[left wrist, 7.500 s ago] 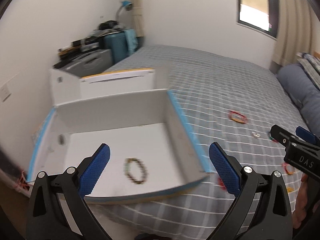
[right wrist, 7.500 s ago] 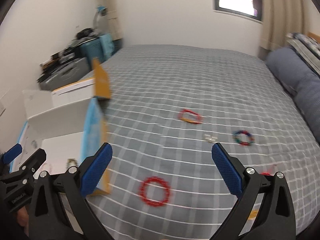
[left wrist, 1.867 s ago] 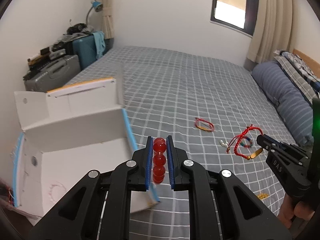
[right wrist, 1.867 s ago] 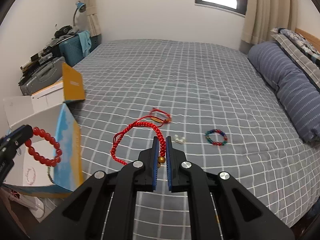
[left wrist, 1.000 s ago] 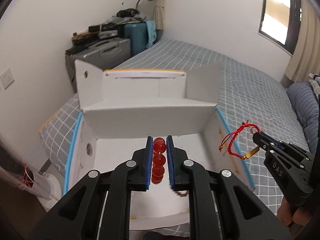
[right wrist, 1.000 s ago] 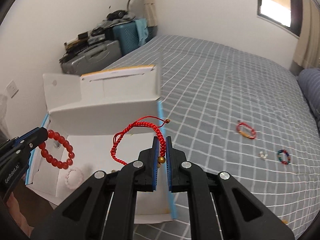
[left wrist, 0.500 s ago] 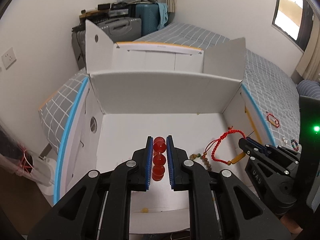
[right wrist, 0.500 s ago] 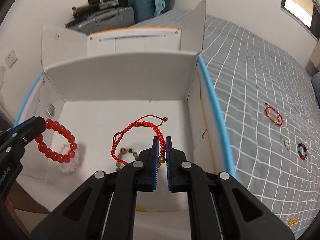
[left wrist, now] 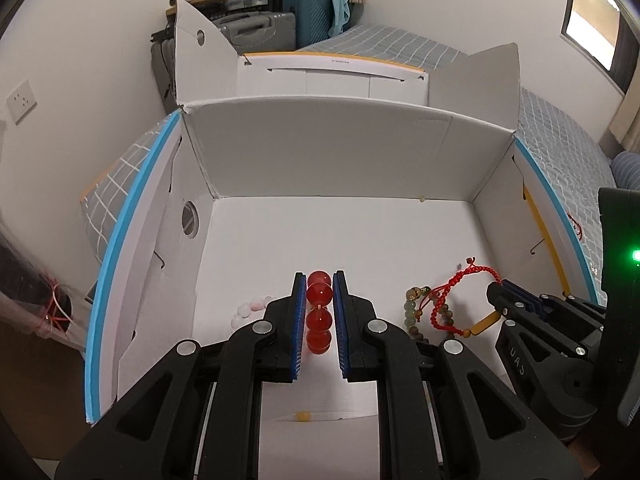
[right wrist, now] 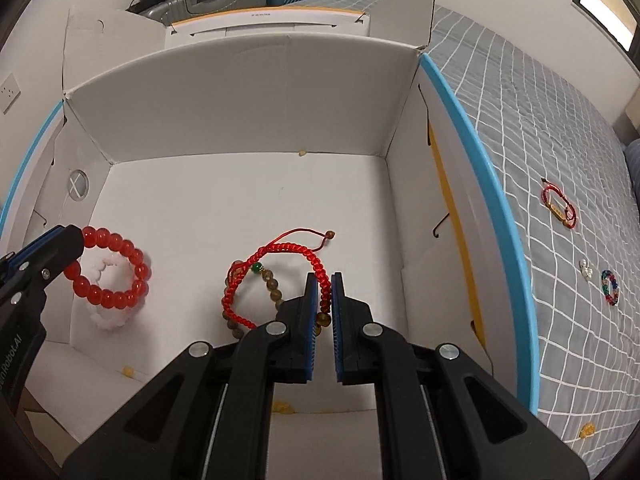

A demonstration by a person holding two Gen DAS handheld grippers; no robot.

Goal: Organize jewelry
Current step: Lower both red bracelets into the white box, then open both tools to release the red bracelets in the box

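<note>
Both grippers hang low inside the open white cardboard box [left wrist: 348,152] [right wrist: 248,100]. My left gripper [left wrist: 319,280] is shut on a red bead bracelet [left wrist: 319,312] [right wrist: 116,272], held just above a pale pink bead bracelet [right wrist: 108,320] on the box floor. My right gripper [right wrist: 325,280] is shut on a red braided cord bracelet [right wrist: 276,256] [left wrist: 452,292], which hangs over a brown and green bead bracelet [right wrist: 272,284] [left wrist: 412,312] lying in the box.
On the grey checked bed [right wrist: 560,120] right of the box lie a red cord bracelet with a gold bar [right wrist: 558,204], small pearl earrings [right wrist: 586,270], a multicoloured bead bracelet [right wrist: 610,286] and a yellow bit [right wrist: 586,430]. Suitcases [left wrist: 276,28] stand behind the box.
Both grippers have dropped lower and further into the box, each still holding its bracelet. The bracelets now hang just above the pieces on the box floor.
</note>
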